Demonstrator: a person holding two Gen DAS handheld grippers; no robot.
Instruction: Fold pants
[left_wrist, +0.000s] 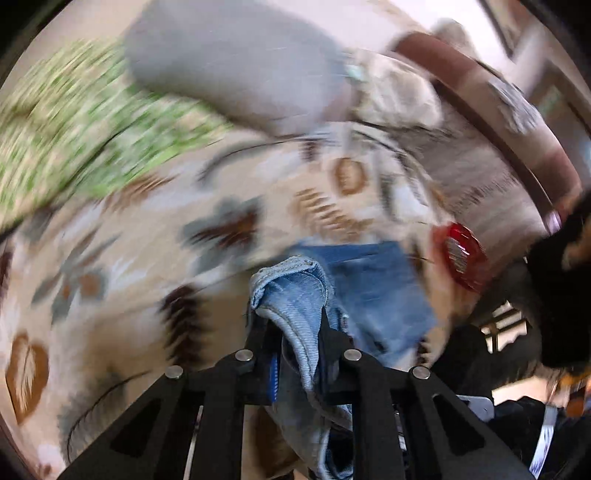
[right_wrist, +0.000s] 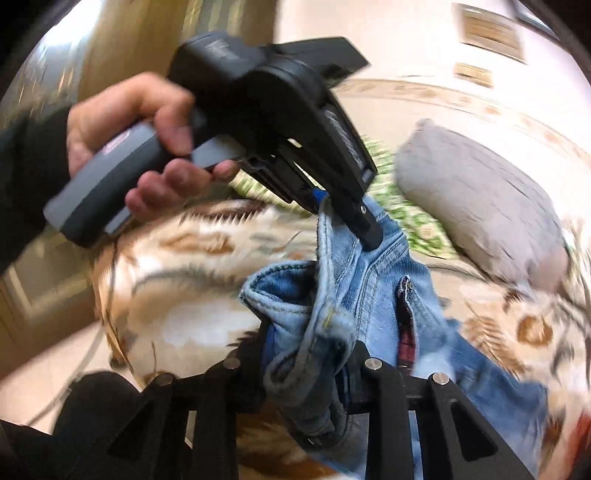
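The pants are light blue jeans (right_wrist: 369, 291) held up over a bed. My left gripper (left_wrist: 291, 314) is shut on a bunched edge of the jeans (left_wrist: 295, 291); more denim (left_wrist: 380, 291) hangs behind it. In the right wrist view the left gripper (right_wrist: 354, 221) shows from outside, held by a hand (right_wrist: 147, 147), pinching the waistband. My right gripper (right_wrist: 310, 332) is shut on another fold of the waistband, close below the left one. The open fly (right_wrist: 406, 314) faces the camera.
The bed has a cream bedspread with brown and grey leaf print (left_wrist: 147, 240). A grey pillow (right_wrist: 480, 199) and a green patterned cloth (left_wrist: 74, 129) lie at its far side. A red object (left_wrist: 461, 254) sits right of the jeans. A wooden headboard (left_wrist: 498, 110) curves behind.
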